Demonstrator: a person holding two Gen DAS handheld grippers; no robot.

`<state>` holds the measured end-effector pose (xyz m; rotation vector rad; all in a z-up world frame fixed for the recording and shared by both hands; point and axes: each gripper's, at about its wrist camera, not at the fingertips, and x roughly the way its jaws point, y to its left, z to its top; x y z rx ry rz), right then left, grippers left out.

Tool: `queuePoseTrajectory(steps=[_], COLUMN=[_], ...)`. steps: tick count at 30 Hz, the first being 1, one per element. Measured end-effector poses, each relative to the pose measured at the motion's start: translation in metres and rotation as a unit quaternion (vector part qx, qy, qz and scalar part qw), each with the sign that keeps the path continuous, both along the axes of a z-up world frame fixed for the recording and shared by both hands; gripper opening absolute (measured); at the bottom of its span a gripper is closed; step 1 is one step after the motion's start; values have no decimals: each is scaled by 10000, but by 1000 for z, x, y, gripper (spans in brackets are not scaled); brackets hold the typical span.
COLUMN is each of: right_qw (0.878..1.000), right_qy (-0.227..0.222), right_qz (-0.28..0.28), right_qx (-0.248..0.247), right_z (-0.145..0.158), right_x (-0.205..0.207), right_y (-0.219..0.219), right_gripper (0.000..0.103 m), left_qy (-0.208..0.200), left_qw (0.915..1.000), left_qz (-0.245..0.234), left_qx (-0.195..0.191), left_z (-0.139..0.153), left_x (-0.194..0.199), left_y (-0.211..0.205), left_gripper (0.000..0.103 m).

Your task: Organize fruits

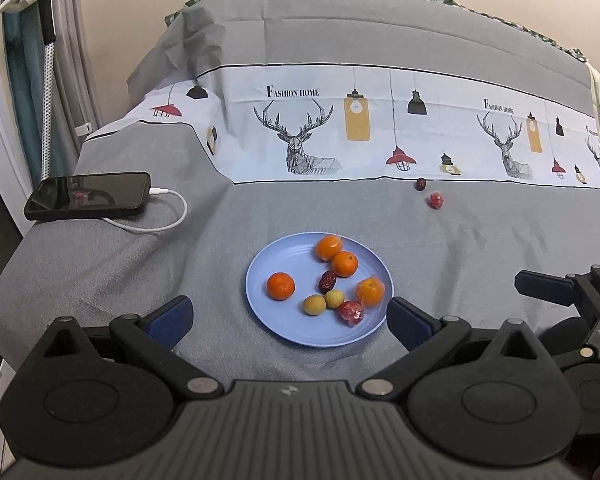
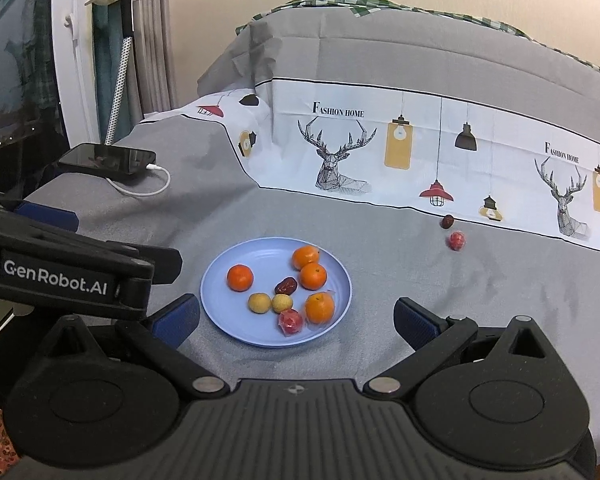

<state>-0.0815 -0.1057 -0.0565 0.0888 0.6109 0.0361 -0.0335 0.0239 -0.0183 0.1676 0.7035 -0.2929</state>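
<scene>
The left gripper [image 1: 290, 318] gapes wide with nothing between its blue pads, hanging over the near edge of a grey cloth [image 1: 100, 272]; the right gripper [image 2: 296, 318] is spread just as wide and equally empty. Between their fingers sits a blue plate [image 1: 300, 334] holding four oranges, two yellowish fruits, a date and a red wrapped fruit. Another date [image 1: 420, 184] and red fruit [image 1: 436, 200] lie apart near the far right, by a deer-printed band [image 1: 300, 136]. A phone [image 1: 88, 195] with a white cable [image 1: 168, 216] rests at the left edge. A cream wall [image 1: 140, 0] stands behind.
</scene>
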Motion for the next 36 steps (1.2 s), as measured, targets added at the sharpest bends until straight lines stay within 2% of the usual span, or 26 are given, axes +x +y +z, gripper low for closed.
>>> queuePoseTrajectory(steps=[25, 36], right_qw=[9999, 9993], right_qy=[161, 307], right_qz=[9, -155], right_qx=[16, 112], right_z=[-4, -12], right_x=[6, 15], right_y=[-1, -8], right_gripper=[102, 102], left_qy=[130, 249], left_qw=[9999, 9997], left_qz=[25, 65], left_qx=[-5, 49], left_z=[-6, -14], left_x=[6, 16], left_y=[-2, 0], left_gripper=[103, 103])
